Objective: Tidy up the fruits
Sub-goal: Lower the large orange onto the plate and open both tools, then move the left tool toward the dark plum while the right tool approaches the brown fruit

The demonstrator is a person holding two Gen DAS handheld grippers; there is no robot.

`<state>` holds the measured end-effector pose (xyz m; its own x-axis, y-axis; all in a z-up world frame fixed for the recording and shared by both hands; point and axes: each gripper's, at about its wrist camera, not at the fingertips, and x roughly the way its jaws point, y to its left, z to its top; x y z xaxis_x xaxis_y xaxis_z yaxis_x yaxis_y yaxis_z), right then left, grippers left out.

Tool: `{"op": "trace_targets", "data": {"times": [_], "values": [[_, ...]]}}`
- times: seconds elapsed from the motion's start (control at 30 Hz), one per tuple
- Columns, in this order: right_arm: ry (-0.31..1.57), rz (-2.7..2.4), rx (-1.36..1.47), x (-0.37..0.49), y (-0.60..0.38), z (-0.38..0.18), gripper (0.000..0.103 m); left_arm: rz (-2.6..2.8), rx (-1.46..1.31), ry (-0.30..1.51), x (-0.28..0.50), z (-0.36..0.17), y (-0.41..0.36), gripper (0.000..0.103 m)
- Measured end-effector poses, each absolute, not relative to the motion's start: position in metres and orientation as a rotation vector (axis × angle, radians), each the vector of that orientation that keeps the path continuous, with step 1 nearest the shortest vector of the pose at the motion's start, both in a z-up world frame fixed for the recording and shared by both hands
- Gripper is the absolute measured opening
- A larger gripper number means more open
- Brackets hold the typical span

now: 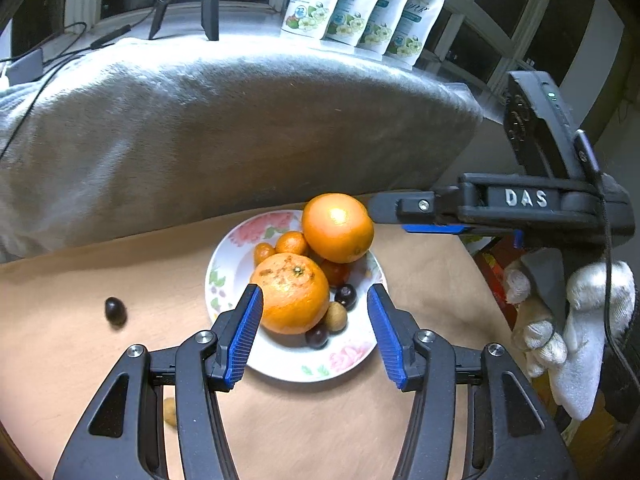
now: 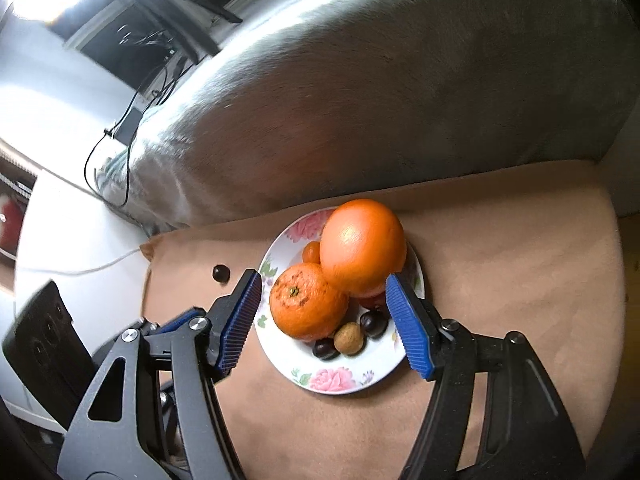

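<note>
Floral plate (image 1: 236,256), white with pink roses, on a tan tabletop (image 1: 100,356) before a grey cushion (image 1: 200,128).

On the plate: smooth large orange (image 1: 338,227) at the far side; speckled orange (image 1: 291,293) nearer, touching it; two small kumquats (image 1: 291,242) behind the speckled orange; dark cherries (image 1: 345,295) and one brown longan (image 1: 335,316) at the near edge.

Off the plate: one dark cherry (image 1: 115,311) on the tabletop, well to its left.

Left gripper (image 1: 316,334): released, empty, above the plate's near rim.

Right gripper (image 2: 324,322): released, empty, above the plate.
</note>
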<state>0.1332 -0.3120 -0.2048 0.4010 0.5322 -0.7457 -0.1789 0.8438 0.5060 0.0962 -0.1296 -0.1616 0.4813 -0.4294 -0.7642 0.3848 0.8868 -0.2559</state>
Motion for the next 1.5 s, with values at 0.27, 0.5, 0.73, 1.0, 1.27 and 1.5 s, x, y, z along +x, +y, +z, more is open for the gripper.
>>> {"op": "trace_targets", "data": {"times": [0.27,0.5,0.73,1.0,1.27,1.5], "values": [[1.030,0.451,0.277,0.109,-0.297,-0.192,0.071,-0.494,-0.050,0.952,0.088,-0.160,-0.116,0.058],[0.998,0.439,0.253,0.098,-0.290,-0.185,0.071,-0.479,-0.037,0.956,0.083,-0.160,-0.106,0.058],[0.933,0.423,0.217,0.082,-0.285,-0.175,0.076,-0.456,-0.017,0.969,0.078,-0.162,-0.096,0.058],[0.904,0.414,0.204,0.062,-0.274,-0.169,0.077,-0.408,-0.011,0.993,0.073,-0.166,-0.070,0.065],[0.934,0.363,0.063,0.046,-0.242,-0.173,0.077,-0.333,0.005,1.015,0.068,-0.170,-0.040,0.066],[0.902,0.388,0.034,0.031,-0.219,-0.171,0.077,-0.297,-0.004,1.022,0.067,-0.172,-0.020,0.066]]}}
